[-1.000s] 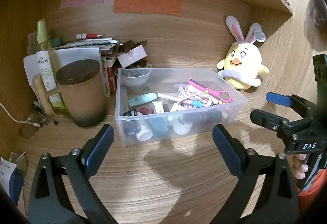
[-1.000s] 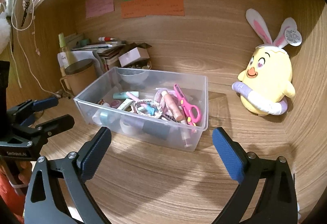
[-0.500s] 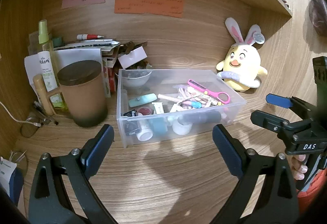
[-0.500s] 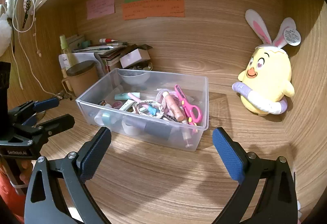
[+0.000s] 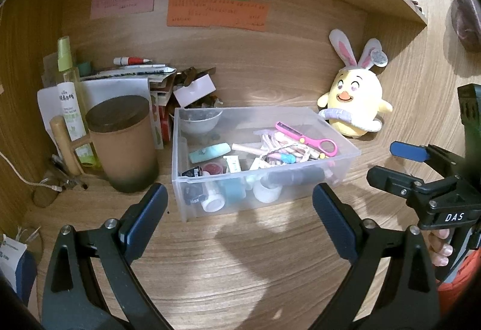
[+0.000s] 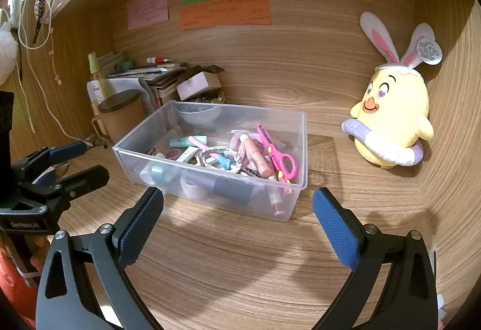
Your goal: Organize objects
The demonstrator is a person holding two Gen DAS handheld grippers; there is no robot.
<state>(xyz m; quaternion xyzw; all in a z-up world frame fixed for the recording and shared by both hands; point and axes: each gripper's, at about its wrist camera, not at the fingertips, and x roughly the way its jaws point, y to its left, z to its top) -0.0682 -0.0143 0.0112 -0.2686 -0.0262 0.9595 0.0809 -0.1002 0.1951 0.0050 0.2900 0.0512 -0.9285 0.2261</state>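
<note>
A clear plastic bin stands on the wooden desk, holding pink scissors, hair ties, small tubes and tape rolls. My left gripper is open and empty, just in front of the bin; it also shows in the right wrist view. My right gripper is open and empty, in front of the bin's right corner; it also shows in the left wrist view.
A yellow bunny-eared plush sits right of the bin. A brown lidded mug, a green spray bottle and a pile of papers and boxes crowd the left back. Sticky notes hang on the back wall.
Both grippers have drawn back slightly from the bin; the scene looks a little farther away. Both stay open and empty.
</note>
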